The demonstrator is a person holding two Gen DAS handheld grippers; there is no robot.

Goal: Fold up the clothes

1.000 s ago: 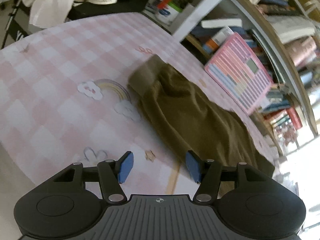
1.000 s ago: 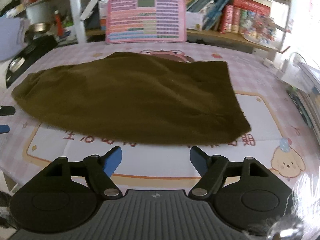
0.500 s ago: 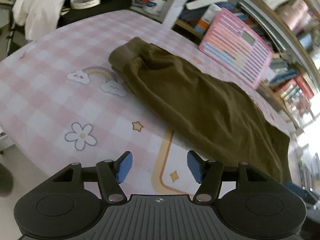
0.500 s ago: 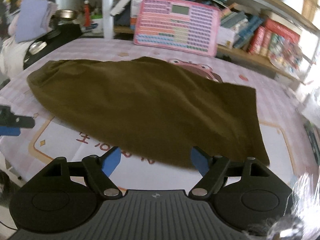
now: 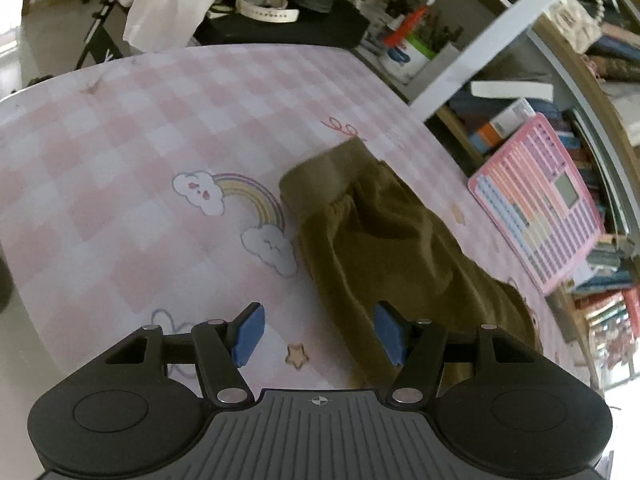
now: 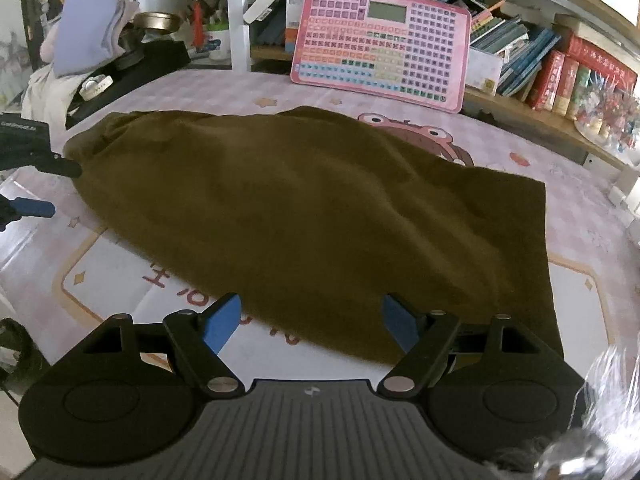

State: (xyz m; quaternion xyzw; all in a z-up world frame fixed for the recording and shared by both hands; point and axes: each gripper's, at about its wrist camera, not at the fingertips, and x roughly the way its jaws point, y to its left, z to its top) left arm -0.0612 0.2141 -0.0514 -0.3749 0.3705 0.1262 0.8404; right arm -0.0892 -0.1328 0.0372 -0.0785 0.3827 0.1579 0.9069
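An olive-brown garment (image 6: 320,208) lies spread on the pink checked table cover (image 5: 120,152), its elastic cuff end (image 5: 320,178) pointing left. My left gripper (image 5: 320,334) is open and empty, low over the near edge of the garment by the cuff end; its right pad is over the cloth. It also shows at the left edge of the right wrist view (image 6: 32,188). My right gripper (image 6: 312,320) is open and empty, straddling the garment's near edge toward the wide hem (image 6: 540,260).
A pink keyboard toy (image 6: 380,44) leans on the bookshelf behind the table. Books (image 6: 560,68) fill the shelf. A black box with a watch (image 5: 268,2), white cloth (image 5: 168,4) and a pen cup (image 5: 408,52) stand at the far left corner.
My left gripper swung out to view the whole garment, then returned close to the cuff end. My right gripper moved forward and down onto the garment's near edge.
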